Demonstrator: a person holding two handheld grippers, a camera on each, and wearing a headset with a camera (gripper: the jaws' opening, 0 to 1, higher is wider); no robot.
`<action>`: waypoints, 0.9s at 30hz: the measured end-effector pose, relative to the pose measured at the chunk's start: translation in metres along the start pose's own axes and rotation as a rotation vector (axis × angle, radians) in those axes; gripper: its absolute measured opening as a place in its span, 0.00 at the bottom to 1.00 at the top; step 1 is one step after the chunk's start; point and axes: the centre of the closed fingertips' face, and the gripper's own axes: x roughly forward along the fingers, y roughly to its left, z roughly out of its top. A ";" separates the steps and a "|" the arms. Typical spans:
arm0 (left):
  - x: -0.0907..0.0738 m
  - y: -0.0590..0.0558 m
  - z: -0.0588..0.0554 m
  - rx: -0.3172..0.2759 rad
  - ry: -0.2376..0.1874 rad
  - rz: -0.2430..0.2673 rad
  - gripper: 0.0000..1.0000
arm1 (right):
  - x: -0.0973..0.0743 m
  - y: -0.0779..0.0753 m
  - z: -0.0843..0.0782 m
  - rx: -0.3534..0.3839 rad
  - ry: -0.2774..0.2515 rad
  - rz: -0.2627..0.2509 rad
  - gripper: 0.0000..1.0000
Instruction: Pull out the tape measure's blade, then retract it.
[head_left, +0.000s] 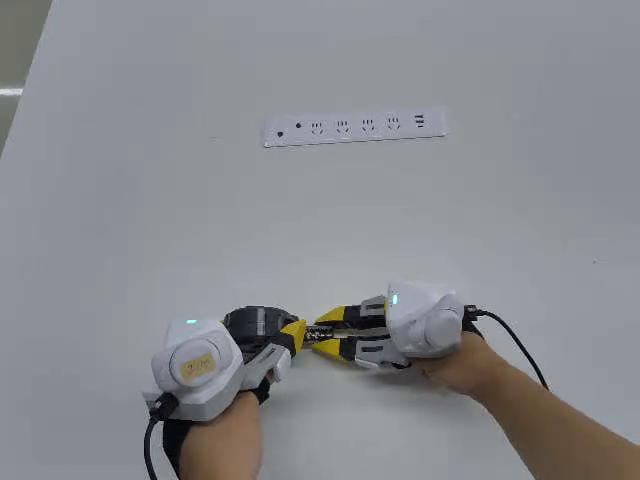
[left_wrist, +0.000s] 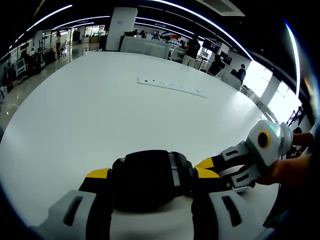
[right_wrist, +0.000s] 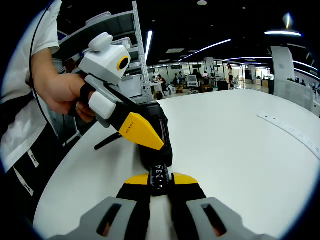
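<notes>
Currently, tape measure (head_left: 256, 321): case being gripped by left gripper (head_left: 280, 338), near table's (head_left: 200, 220) near edge.
Blade (right_wrist: 159, 173): short length being held out rightward, along that edge.
Right gripper (head_left: 327, 333): being clamped on blade tip.
Room: surface lying open up to power strip (head_left: 355, 127).

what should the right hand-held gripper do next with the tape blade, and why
Probably draw the right hand-held gripper straight away from the left hand-held gripper. Its jaws are shut on the numbered steel blade, a short stretch of which is out of the black round tape measure case. The left one clamps that case, so a steady pull should extend the blade.
</notes>
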 end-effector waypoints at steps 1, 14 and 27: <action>0.000 0.000 0.000 0.000 0.000 0.000 0.61 | 0.001 0.000 0.000 -0.001 0.000 0.000 0.14; 0.001 0.001 -0.001 -0.005 0.002 0.000 0.61 | 0.012 0.001 0.003 -0.033 0.006 0.015 0.13; 0.002 0.002 0.000 -0.004 0.000 -0.001 0.61 | 0.013 0.002 0.003 -0.044 0.012 0.025 0.14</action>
